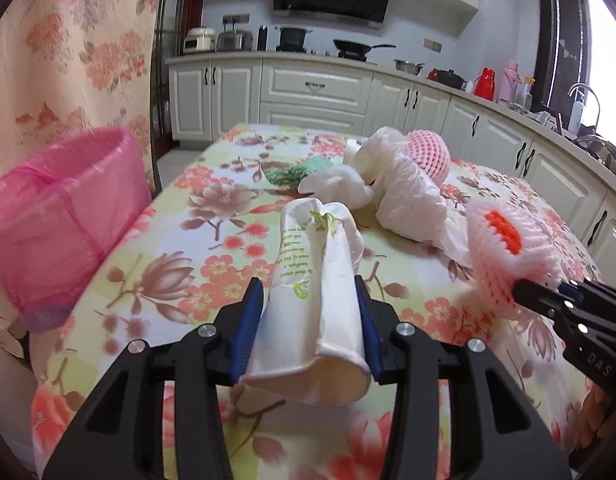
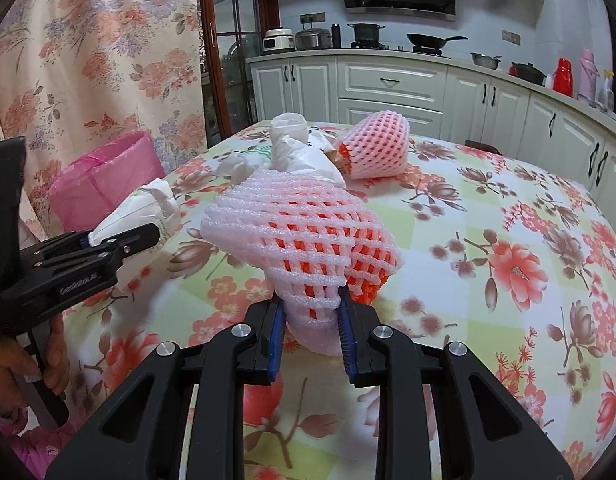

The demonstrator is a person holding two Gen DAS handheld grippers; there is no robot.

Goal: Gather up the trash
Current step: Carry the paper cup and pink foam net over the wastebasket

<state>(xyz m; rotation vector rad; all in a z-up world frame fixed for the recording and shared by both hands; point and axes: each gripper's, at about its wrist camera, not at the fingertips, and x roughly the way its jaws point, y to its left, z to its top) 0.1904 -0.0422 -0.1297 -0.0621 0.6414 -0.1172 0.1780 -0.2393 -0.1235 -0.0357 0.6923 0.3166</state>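
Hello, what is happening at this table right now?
A person is clearing trash from a floral-clothed table with two handheld grippers. The left gripper is clamped on a crumpled paper cup. The right gripper is shut on a foam fruit net, pink over orange. A pink-lined trash bin waits at the table's left edge. Another foam net and white plastic bags remain on the table.

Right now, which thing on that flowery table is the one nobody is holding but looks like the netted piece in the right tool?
Start at the floral tablecloth and look to its far end, before the white kitchen cabinets. Beside the crumpled white plastic bag lies a pink foam fruit net. Unlike the pink-and-orange foam net in the jaws, it rests untouched.
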